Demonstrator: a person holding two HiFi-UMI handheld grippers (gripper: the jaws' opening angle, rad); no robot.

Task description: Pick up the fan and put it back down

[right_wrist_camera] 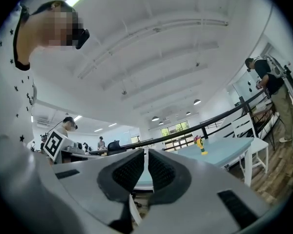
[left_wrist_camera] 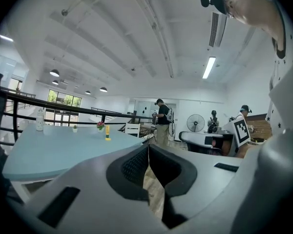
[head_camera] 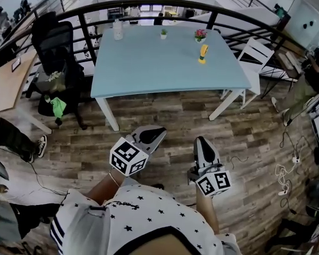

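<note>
Both pairs of tongs are out over the wood-plank floor (head_camera: 165, 118), well short of the pale blue tabletop (head_camera: 149, 62). The left tongs (head_camera: 155, 133) hang low at the person's left, marker cube behind them. Their own view shows the dark ribbed pads pressed together at the tips with nothing between them (left_wrist_camera: 148, 149). The right tongs (head_camera: 201, 142) sit just beside them. They too are pressed together, with only a thin slit between the pads and nothing caught in it (right_wrist_camera: 146, 156).

Now the small yellow fan (head_camera: 202, 53): it stands upright on the right-hand part of the tabletop, well apart from both tongs and untouched. The left gripper view picks it up far off across the tabletop (left_wrist_camera: 107, 132), and the right gripper view has it there too (right_wrist_camera: 201, 145).

Just behind the fan sits a pot of pink flowers (head_camera: 200, 35). Further along the far edge are a tiny green plant in a white pot (head_camera: 163, 33) and a clear plastic bottle (head_camera: 118, 30). A black office chair (head_camera: 56, 47) stands at the tabletop's left, a white slatted chair (head_camera: 253, 54) at its right.
</note>
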